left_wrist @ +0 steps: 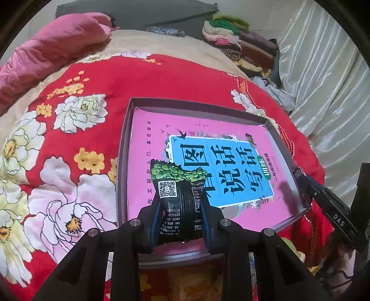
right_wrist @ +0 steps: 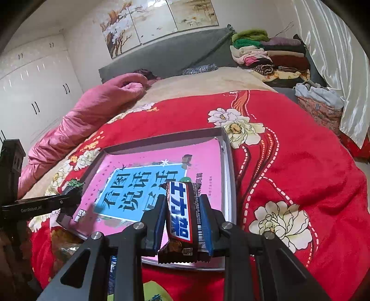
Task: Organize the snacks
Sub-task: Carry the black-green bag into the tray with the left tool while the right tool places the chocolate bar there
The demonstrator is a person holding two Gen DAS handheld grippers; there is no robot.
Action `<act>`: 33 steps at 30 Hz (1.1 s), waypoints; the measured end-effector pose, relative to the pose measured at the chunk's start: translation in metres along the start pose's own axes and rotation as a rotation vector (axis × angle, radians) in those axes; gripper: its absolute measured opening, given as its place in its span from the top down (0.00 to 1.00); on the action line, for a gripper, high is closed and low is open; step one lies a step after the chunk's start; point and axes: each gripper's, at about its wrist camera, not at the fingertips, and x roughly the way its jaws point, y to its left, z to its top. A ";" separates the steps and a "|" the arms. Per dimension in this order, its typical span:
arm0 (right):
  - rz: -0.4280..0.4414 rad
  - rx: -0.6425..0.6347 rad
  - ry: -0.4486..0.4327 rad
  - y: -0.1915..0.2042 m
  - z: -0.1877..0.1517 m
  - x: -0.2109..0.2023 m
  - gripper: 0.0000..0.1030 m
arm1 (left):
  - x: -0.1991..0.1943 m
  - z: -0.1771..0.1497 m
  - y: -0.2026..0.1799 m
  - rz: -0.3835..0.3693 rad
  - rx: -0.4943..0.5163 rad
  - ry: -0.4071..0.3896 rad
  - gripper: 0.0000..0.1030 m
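Left claw (left_wrist: pixel 180 206) clamped on black-and-green snack packet (left_wrist: pixel 179 196), held above near-left corner of shallow tray (left_wrist: pixel 123 148). Right claw (right_wrist: pixel 182 215) clamped on chocolate bar (right_wrist: pixel 181 215), above tray's near edge. Tray lies on red floral bedspread (left_wrist: pixel 69 129).

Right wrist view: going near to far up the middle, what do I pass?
Chocolate bar held in the right tool → pink book in the tray → red floral blanket → grey headboard → wall painting.
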 end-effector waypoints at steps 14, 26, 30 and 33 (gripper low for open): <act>-0.055 -0.031 0.032 0.000 -0.005 0.014 0.72 | 0.017 -0.006 0.000 -0.011 0.006 0.045 0.71; -0.077 -0.025 0.049 -0.004 -0.008 0.018 0.71 | 0.020 -0.007 0.001 -0.010 0.003 0.056 0.70; -0.078 -0.027 0.051 -0.004 -0.008 0.019 0.71 | 0.021 -0.007 0.002 -0.006 0.003 0.058 0.70; -0.077 -0.028 0.052 -0.004 -0.008 0.019 0.71 | 0.022 -0.007 0.002 -0.003 0.003 0.062 0.70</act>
